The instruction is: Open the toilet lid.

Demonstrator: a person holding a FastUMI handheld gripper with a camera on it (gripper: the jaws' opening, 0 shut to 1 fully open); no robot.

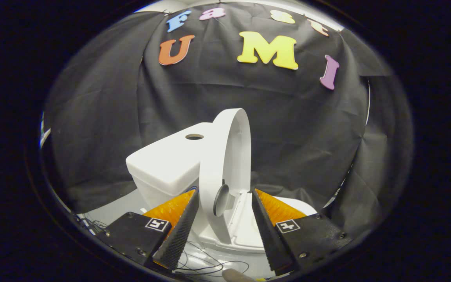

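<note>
My gripper [225,196] wide open, holding nothing. Toilet lid [227,156] raised upright between my fingers [180,229], untouched. Tank [168,162] behind lid, left.

Your camera rides on the claw [225,219], looking forward along its parted fingers, close to the toilet [178,164], facing the booth wall.

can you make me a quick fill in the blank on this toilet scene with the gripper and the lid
1. The white plastic toilet lid stands raised, nearly ____, beside the tank.
2. The white rectangular tank has a round ____ in its top.
3. The gripper with black ridged fingers is ____, the lid's edge standing in the gap between them.
4. The fingers carry ____ coloured pads on their outer sides.

Missing words: upright; hole; open; orange
</note>
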